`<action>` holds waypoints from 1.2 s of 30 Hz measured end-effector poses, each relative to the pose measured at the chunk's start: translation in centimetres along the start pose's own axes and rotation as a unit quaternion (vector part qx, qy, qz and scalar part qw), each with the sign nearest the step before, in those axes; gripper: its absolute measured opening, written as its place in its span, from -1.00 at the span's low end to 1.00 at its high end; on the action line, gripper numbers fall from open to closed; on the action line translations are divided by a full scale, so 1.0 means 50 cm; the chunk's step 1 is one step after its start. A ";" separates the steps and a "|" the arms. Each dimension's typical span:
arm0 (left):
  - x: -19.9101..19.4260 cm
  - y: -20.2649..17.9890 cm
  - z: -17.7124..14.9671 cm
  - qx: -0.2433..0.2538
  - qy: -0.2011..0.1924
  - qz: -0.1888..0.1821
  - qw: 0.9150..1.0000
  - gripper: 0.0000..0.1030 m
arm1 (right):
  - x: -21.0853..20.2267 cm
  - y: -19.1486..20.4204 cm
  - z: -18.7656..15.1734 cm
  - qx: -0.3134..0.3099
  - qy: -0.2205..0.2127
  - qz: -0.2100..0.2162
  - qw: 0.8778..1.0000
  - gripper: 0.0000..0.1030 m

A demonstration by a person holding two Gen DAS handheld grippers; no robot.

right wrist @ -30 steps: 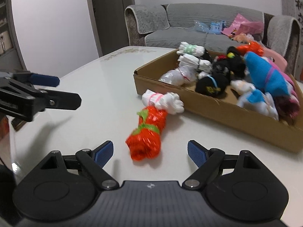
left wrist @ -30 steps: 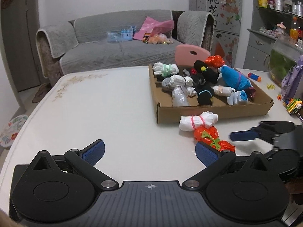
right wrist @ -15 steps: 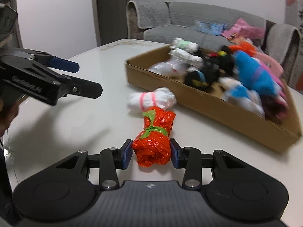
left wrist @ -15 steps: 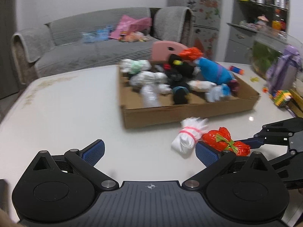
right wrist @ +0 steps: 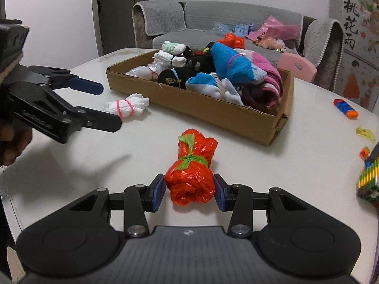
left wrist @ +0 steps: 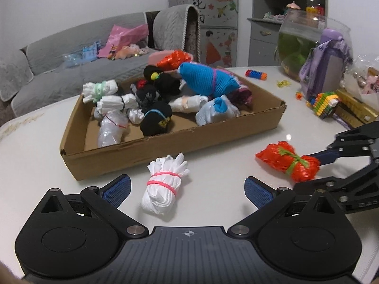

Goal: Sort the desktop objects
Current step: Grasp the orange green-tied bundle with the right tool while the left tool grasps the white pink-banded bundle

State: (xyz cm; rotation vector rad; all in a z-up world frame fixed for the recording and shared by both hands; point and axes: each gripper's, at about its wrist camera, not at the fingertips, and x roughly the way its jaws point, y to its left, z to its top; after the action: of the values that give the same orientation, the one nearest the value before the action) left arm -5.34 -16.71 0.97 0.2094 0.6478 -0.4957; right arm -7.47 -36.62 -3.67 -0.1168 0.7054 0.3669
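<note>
Right gripper: we see its blue pads closed against both sides of the orange bundle.
Orange bundle: on the white table, just in front of the cardboard box, near its right corner.
Left gripper: we see its fingers spread wide, holding nothing.
White bundle: between the left fingers, just in front of the cardboard box.

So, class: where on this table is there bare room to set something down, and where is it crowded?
Bare: the table left of the cardboard box, and between the white bundle and the orange bundle. Crowded: inside the box, and the corner by the fish bowl.
</note>
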 end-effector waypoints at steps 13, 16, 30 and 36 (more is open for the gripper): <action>0.064 0.030 -0.008 -0.029 0.031 0.007 0.999 0.99 | 0.019 -0.011 0.003 0.005 -0.011 -0.002 1.000 0.00; 0.067 0.033 -0.005 -0.029 0.032 0.010 0.999 0.99 | 0.025 -0.007 0.006 0.004 -0.010 -0.003 1.000 0.03; 0.049 0.006 -0.001 -0.032 0.021 0.010 0.999 -0.12 | 0.031 0.001 0.014 0.017 -0.011 -0.011 1.000 -0.33; 0.042 -0.005 0.000 -0.041 0.022 0.003 0.999 -0.28 | 0.030 0.002 0.014 0.030 -0.013 -0.014 0.999 -0.42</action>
State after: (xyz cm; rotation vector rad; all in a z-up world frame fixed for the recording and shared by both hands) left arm -4.03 -17.70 -0.33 0.1459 0.7092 -0.4587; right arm -6.03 -35.93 -4.13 -0.0651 0.6870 0.3189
